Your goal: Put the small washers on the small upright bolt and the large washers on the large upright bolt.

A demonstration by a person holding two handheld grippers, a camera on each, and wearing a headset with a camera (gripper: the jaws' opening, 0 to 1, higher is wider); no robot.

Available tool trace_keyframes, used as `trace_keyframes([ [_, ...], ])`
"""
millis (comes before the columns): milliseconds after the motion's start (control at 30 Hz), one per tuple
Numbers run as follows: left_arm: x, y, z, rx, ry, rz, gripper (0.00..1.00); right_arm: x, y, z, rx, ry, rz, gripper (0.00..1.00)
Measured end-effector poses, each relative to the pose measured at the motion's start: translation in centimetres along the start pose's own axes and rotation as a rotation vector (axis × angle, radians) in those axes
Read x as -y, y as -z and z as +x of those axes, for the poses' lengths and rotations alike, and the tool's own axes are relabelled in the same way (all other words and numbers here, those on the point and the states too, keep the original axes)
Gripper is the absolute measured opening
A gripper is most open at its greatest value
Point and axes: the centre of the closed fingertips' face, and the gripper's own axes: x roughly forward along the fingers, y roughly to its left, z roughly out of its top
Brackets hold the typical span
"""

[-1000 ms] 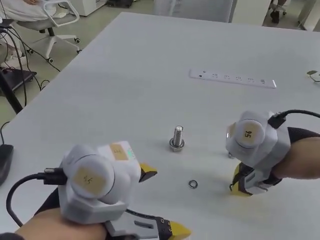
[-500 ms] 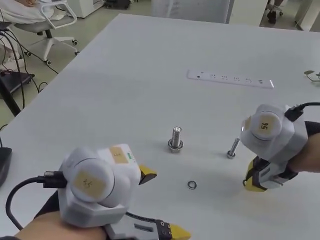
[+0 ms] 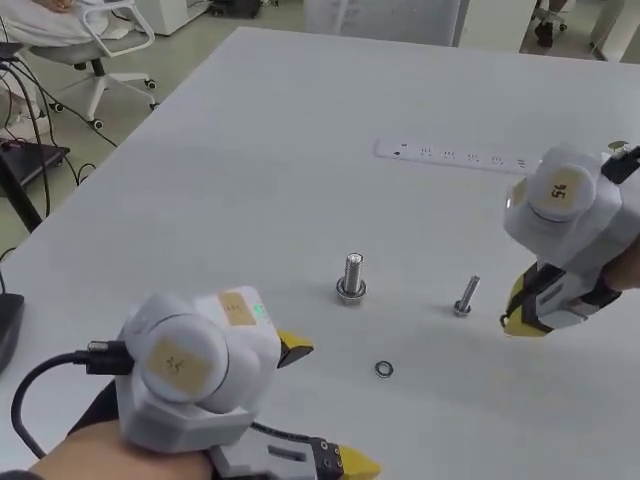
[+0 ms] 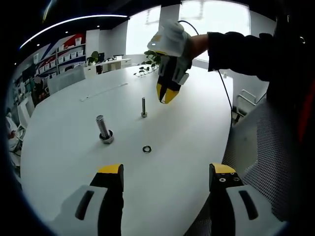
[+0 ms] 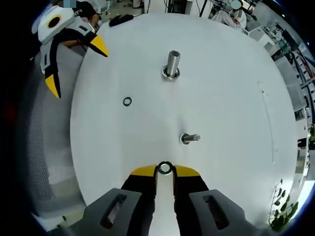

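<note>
A: What is the right tool [image 5: 165,172] doing?
B: Its two tips are pressed on a washer [image 5: 165,163] and pinch it. The tool is up in the air over the white surface [image 3: 250,150], near the small bolt [image 3: 466,296].
A: Is the small bolt standing up?
B: Yes, but it leans a little. The big bolt [image 3: 352,277] stands straight. In the head view it is to the left of the small one, well apart from it.
A: And the left tool [image 4: 167,169]?
B: Its tips are spread wide apart, low over the surface.
A: Any more washers?
B: One. The second washer [image 3: 385,369] lies flat on the surface, in front of the two bolts, and touches neither.
</note>
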Motion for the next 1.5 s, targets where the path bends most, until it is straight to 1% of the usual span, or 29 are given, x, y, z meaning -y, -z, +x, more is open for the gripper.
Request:
trace_keyframes([
  [133, -0.1, 0.0, 0.0, 0.000, -0.002, -0.003, 0.70, 0.7, -0.9, -0.8, 0.020, 0.007, -0.010, 0.14],
  [233, -0.1, 0.1, 0.0, -0.001, -0.003, -0.004, 0.70, 1.5, -1.4, -1.2, 0.015, 0.021, -0.029, 0.14],
  [333, -0.2, 0.1, 0.0, -0.002, -0.005, -0.005, 0.70, 2.4, -2.1, -1.7, 0.022, 0.033, -0.047, 0.14],
  [467, -0.3, 0.2, 0.0, -0.002, -0.008, -0.009, 0.70, 2.9, -2.7, -1.8, 0.025, 0.035, -0.059, 0.14],
  [567, -0.4, 0.2, 0.0, 0.000, -0.011, -0.011, 0.70, 3.0, -3.3, -1.5, 0.031, 0.025, -0.071, 0.14],
  [700, -0.4, 0.2, 0.0, -0.001, -0.013, -0.013, 0.70, 3.4, -3.6, -1.2, 0.023, 0.019, -0.086, 0.14],
  [767, -0.4, 0.3, 0.0, -0.003, -0.014, -0.013, 0.70, 3.3, -3.7, -1.0, 0.017, 0.004, -0.089, 0.14],
  [833, -0.4, 0.3, 0.0, -0.004, -0.016, -0.014, 0.70, 3.7, -3.6, -0.7, 0.017, -0.001, -0.092, 0.14],
  [900, -0.5, 0.3, 0.0, -0.004, -0.016, -0.018, 0.70, 3.3, -3.5, -0.7, 0.011, -0.007, -0.093, 0.14],
  [1133, -0.5, 0.3, 0.0, -0.005, -0.018, -0.020, 0.70, 3.3, -3.6, -0.3, 0.001, -0.026, -0.099, 0.14],
  [1233, -0.5, 0.3, 0.0, -0.004, -0.018, -0.022, 0.70, 3.3, -3.4, 0.1, -0.006, -0.030, -0.098, 0.14],
  [1500, -0.4, 0.3, 0.0, -0.007, -0.019, -0.020, 0.70, 3.4, -3.3, 0.2, -0.014, -0.035, -0.104, 0.14],
])
